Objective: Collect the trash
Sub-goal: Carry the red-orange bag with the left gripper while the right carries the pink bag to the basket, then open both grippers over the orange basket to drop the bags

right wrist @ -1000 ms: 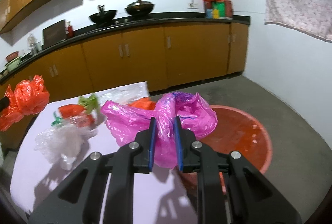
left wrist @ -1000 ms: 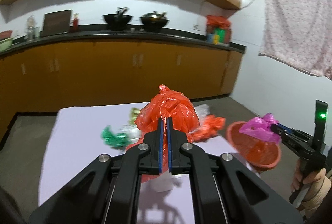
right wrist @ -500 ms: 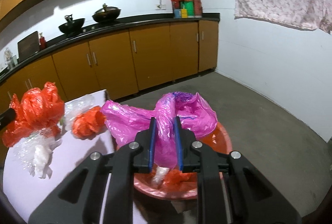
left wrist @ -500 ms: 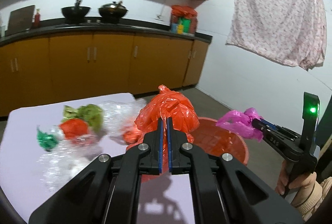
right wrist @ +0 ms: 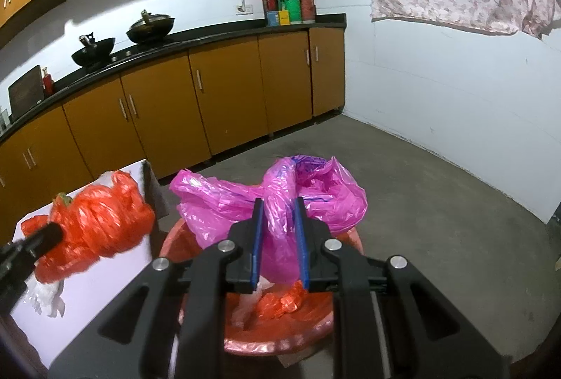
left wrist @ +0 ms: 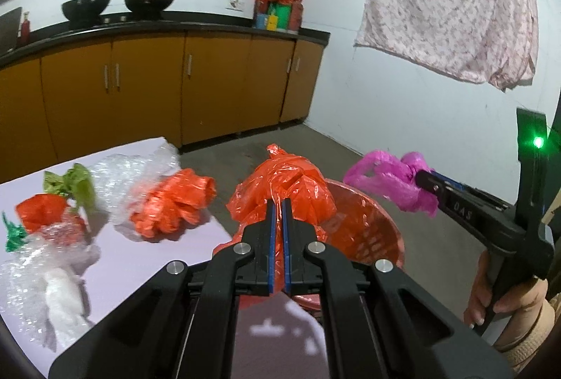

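My left gripper (left wrist: 277, 203) is shut on a crumpled orange-red plastic bag (left wrist: 280, 184), held at the table's right edge beside the red basket (left wrist: 368, 231). My right gripper (right wrist: 279, 203) is shut on a magenta plastic bag (right wrist: 315, 189), held above the red basket (right wrist: 280, 333), which holds orange and white scraps. In the left wrist view the right gripper (left wrist: 420, 179) shows at the right with the magenta bag (left wrist: 389, 184). The orange bag (right wrist: 98, 221) also shows at the left of the right wrist view.
On the white table (left wrist: 140, 259) lie another orange bag (left wrist: 175, 203), clear bubble wrap (left wrist: 42, 273), green scraps (left wrist: 75, 181) and a red piece (left wrist: 40, 210). Brown kitchen cabinets (left wrist: 157, 88) stand behind. A floral cloth (left wrist: 448, 0) hangs on the right wall.
Both grippers have moved right, toward the basket, each still holding its bag. The magenta bag now hangs over the basket and the orange bag has reached the table's right edge.
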### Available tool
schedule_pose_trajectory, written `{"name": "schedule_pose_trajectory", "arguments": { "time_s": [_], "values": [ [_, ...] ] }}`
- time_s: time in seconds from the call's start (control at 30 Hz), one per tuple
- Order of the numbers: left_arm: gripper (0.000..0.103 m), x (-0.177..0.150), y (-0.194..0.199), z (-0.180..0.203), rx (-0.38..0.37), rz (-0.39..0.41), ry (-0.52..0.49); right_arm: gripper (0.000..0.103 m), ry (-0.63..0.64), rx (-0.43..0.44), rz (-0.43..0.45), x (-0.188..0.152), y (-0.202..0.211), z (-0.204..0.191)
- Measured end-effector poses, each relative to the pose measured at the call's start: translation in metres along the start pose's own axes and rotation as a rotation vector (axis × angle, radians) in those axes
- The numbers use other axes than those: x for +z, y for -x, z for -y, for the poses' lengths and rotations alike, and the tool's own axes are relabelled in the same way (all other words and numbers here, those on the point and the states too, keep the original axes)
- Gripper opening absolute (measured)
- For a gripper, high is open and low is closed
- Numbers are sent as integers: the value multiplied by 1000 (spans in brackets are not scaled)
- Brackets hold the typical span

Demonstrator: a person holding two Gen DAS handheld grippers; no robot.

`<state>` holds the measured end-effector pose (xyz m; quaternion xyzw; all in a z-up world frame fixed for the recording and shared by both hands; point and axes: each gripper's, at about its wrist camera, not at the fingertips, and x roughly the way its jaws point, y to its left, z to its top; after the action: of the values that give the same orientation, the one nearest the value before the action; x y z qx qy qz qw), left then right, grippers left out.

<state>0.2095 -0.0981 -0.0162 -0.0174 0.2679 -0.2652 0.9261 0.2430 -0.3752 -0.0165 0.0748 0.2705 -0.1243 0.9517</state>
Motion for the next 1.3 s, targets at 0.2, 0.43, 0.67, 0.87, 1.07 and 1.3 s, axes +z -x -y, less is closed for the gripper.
{"name": "schedule_pose_trajectory", "arguments": {
  "time_s": [0.2, 0.43, 0.67, 0.87, 1.07, 1.3],
  "values": [
    [3, -2, -23, 11, -21, -33, -22, 18, -18, -9, -14, -1, -16, 6],
    [3, -6, -49, 23, -45, -73, -21, 18, -24, -15, -20, 2, -30, 10],
    [4, -13, -68, 27, -58, -121, -26, 23, -58, -4, -32, -1, -39, 13],
    [42, -17, -70, 21, -51, -141, -3, 34, -67, 3, -40, -4, -44, 18],
    [43, -15, -49, 8, -11, -105, -10, 40, -64, -7, -42, -8, -41, 18],
    [49, -21, -8, -22, 85, -57, 19, 41, -20, 27, -47, -13, -35, -4]
  ]
}}
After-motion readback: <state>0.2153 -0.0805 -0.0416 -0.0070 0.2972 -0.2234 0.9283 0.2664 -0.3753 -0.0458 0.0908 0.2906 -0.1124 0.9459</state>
